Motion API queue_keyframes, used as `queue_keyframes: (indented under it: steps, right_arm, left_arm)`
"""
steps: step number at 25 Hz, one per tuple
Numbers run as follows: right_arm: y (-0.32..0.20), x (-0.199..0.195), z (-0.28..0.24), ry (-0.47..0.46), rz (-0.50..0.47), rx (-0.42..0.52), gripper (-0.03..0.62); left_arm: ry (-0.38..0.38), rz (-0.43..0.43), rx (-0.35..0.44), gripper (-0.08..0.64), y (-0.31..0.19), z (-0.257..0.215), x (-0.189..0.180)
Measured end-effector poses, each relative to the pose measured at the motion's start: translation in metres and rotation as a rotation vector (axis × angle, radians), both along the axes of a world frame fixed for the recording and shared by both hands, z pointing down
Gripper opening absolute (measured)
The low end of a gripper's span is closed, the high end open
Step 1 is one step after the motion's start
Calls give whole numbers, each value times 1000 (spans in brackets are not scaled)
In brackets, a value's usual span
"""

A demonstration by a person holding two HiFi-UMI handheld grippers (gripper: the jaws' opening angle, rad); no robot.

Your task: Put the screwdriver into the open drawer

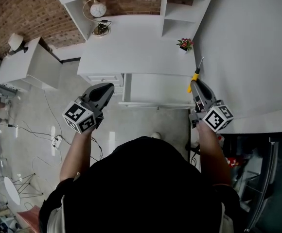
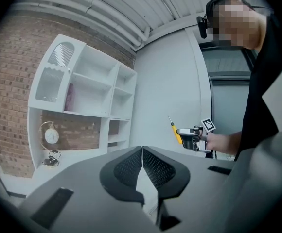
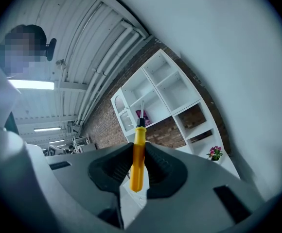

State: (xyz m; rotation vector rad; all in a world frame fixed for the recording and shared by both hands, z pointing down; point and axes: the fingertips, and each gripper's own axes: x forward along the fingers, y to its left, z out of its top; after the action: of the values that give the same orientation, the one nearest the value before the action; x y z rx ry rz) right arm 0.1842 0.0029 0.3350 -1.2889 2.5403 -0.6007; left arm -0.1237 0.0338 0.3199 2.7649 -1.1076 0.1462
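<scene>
A screwdriver with a yellow handle and a thin metal shaft is clamped between the jaws of my right gripper, shaft pointing away from me. In the head view the screwdriver sticks out past the right gripper, above the right end of the open white drawer. My left gripper hovers left of the drawer front with its jaws closed together and nothing between them. From the left gripper view the left gripper is empty, and the screwdriver shows far off.
A white desk holds a small flower pot at its right and a round clock at the back. White shelves rise behind. A white cabinet stands left. Cables lie on the floor.
</scene>
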Motion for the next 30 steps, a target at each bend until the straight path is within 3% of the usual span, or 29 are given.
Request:
queue_keyframes:
  steps: [19,30]
  right_arm:
    - [-61,48,10,-22,-87,0,78]
    - [-75,71,12,-17,-86,-4,78]
  left_arm:
    - [-13,-82,6,23,-34,1,54]
    - [-22,-61,-5,23,-52,4,86]
